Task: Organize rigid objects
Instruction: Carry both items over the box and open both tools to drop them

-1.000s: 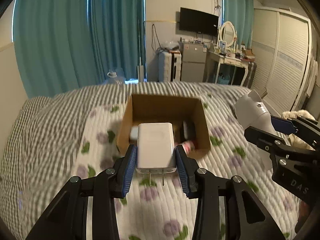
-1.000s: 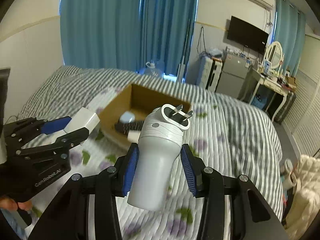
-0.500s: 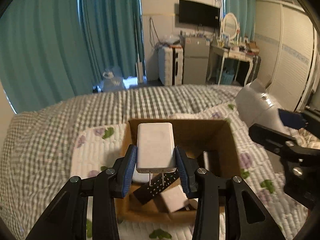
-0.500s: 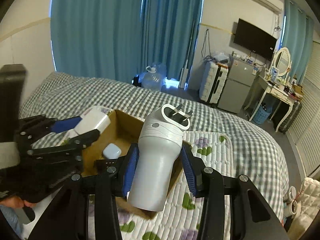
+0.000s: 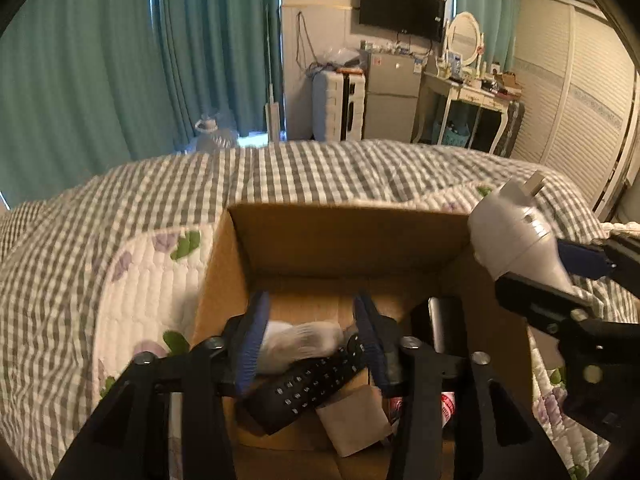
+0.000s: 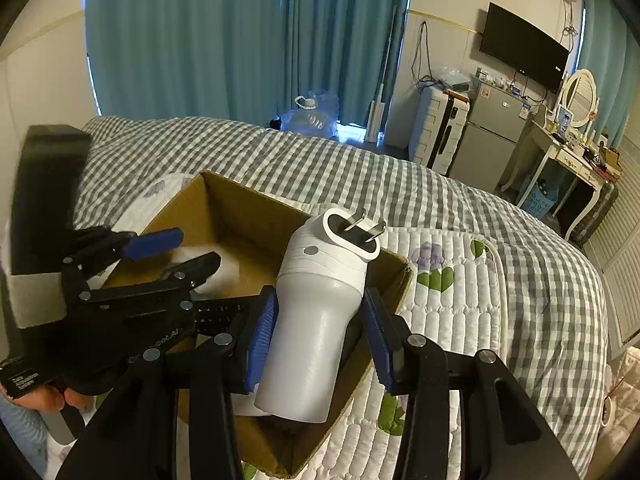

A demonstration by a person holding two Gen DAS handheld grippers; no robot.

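Cardboard box [image 5: 344, 240] sits open-topped on the bed [image 5: 120, 220], on a white quilted pad with purple flowers [image 6: 460, 320]; both tongs hang over it, pointing steeply down into it. Inside: black remote control [image 5: 308, 380] lying diagonally, a small kraft carton [image 5: 356, 420], other bits too hidden to name. Left tongs [image 5: 308, 332] are right above the box floor, well inside the walls, and their jaws are opening. White charger block [image 5: 300, 340] is blurred between them, lying across the gap just over the remote, pads no longer seem to press it, so likely mid-drop. Right tongs [image 6: 320, 336] are clamped on a white cylindrical plug adapter [image 6: 320, 320], long axis running up along the fingers, tilted a bit, two metal prongs [image 6: 362, 226] at the far end pointing up and away. Adapter hangs over the box's near-right part, its lower end already below rim level in the right wrist view; from the left wrist view it sits at the right wall [image 5: 464, 264]. Left is nearer the floor, right is over the edge. Next move probably needs the right tongs shifted inward and down to clear that wall before letting go.
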